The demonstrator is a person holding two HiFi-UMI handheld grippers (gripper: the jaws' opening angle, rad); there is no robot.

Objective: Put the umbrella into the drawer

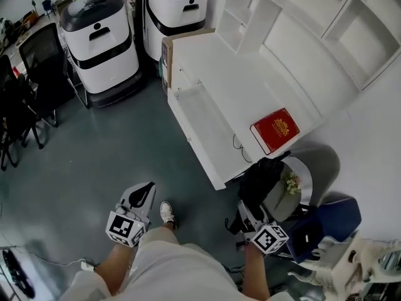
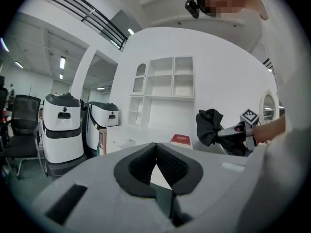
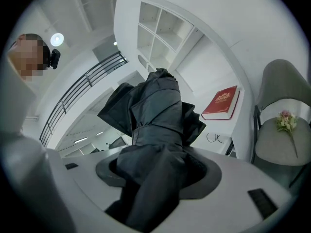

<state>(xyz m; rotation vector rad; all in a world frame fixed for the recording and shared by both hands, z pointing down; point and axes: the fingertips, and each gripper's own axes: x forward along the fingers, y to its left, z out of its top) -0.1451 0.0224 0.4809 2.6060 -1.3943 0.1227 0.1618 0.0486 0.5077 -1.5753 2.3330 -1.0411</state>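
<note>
A folded black umbrella (image 1: 258, 179) is held by my right gripper (image 1: 252, 211), which is shut on its lower part; in the right gripper view the umbrella (image 3: 156, 111) fills the space between the jaws and rises past them. The left gripper view shows the umbrella (image 2: 210, 125) at the right, in the air. The white drawer (image 1: 202, 123) stands pulled out of the white desk (image 1: 250, 83), open and with nothing in it, ahead and left of the umbrella. My left gripper (image 1: 149, 188) hangs over the floor, tips together (image 2: 156, 145), holding nothing.
A red book (image 1: 274, 129) lies on the desk near a black cable (image 1: 240, 149). A grey chair (image 1: 299, 182) with a flower and a blue bag (image 1: 327, 223) are at the right. Two white machines (image 1: 100, 39) and black office chairs (image 1: 37, 74) stand at the left.
</note>
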